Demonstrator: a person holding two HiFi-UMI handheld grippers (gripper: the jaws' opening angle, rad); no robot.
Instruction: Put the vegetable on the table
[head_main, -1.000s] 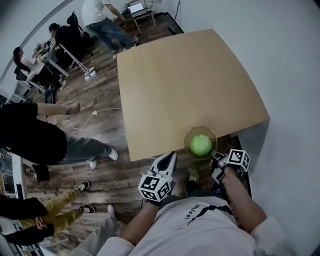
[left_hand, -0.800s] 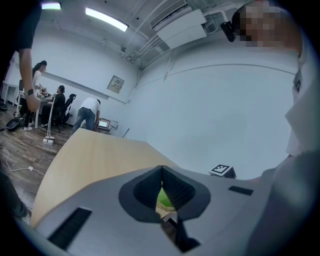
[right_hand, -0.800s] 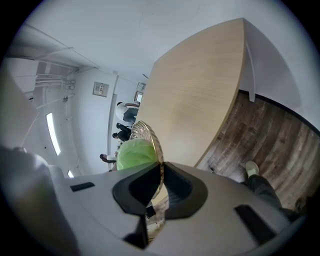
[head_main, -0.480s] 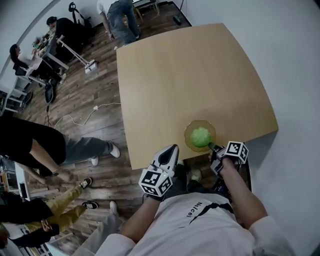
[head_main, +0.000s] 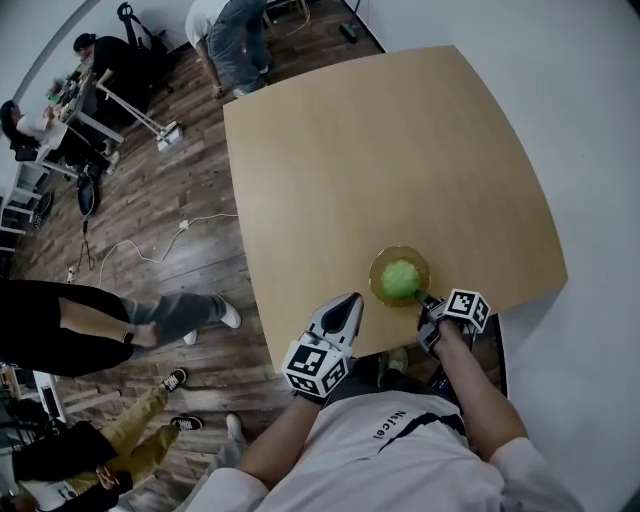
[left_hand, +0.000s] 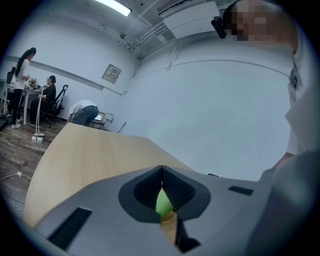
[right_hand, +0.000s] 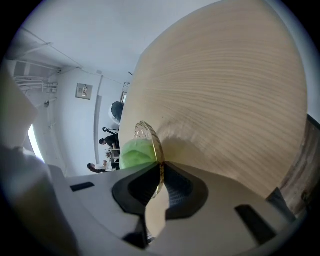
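Observation:
A round green vegetable (head_main: 401, 279) lies in a yellowish glass plate (head_main: 381, 262) near the front edge of the light wooden table (head_main: 380, 160). My right gripper (head_main: 429, 303) is shut on the plate's near rim; in the right gripper view the plate rim (right_hand: 156, 150) runs between the jaws with the vegetable (right_hand: 135, 152) just beyond. My left gripper (head_main: 345, 310) hovers shut and empty at the table's front edge, left of the plate. In the left gripper view a sliver of the vegetable (left_hand: 163, 204) shows through the jaw notch.
Wooden floor (head_main: 150, 200) lies left of the table, with a white cable (head_main: 150, 240) on it. Several people stand or sit at the left and far end, one bending near the far corner (head_main: 235, 35). A white wall (head_main: 590, 120) runs along the right.
The plate with the vegetable has moved further over the table along with my right gripper. My left gripper has shifted forward to the table edge. People on the floor have moved.

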